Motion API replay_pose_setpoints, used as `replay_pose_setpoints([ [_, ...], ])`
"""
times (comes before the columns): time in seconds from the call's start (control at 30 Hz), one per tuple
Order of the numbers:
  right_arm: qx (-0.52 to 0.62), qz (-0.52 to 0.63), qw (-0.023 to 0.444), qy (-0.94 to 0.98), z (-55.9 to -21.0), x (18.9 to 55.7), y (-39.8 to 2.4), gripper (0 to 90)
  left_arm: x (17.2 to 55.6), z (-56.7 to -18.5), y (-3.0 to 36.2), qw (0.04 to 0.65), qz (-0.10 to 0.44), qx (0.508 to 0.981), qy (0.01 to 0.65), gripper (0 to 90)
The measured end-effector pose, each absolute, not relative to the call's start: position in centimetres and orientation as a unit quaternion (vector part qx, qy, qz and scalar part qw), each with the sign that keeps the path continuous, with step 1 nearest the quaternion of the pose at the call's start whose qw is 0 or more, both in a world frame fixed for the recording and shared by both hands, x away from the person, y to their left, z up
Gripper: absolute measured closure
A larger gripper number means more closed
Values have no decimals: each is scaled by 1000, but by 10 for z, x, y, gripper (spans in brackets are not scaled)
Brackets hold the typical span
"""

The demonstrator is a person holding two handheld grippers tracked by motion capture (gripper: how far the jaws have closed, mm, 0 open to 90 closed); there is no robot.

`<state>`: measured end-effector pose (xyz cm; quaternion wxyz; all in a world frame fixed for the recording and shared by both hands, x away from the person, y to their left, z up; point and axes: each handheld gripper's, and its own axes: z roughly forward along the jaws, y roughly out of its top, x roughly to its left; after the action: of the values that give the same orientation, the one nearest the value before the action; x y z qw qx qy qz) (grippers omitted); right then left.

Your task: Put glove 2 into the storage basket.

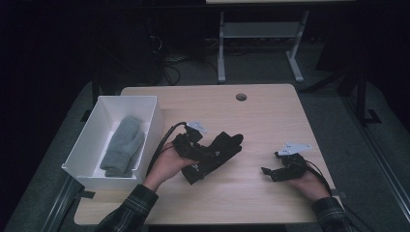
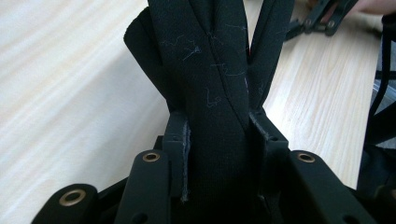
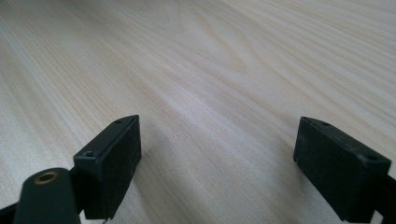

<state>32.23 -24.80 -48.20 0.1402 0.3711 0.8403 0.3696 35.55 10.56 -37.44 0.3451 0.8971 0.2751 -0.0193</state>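
Grey mitten [image 1: 122,145] already binned; left gripper [image 1: 193,153] clamps black glove [image 1: 215,154], right gripper [image 1: 270,172] spread, nothing between jaws.

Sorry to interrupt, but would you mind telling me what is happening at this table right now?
A person holds a gripper in each hand. The left gripper is shut on a black glove lying on the wooden table. The right gripper is open over bare wood, holding nothing. A grey mitten already lies in the white bin to the left.
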Motion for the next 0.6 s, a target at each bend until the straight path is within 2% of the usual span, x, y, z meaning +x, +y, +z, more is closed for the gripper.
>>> replay_pose_setpoints([
  [0.6, 372, 369, 138, 840, -482, 322, -247, 144, 374, -302, 144, 337, 24, 891, 303, 639],
])
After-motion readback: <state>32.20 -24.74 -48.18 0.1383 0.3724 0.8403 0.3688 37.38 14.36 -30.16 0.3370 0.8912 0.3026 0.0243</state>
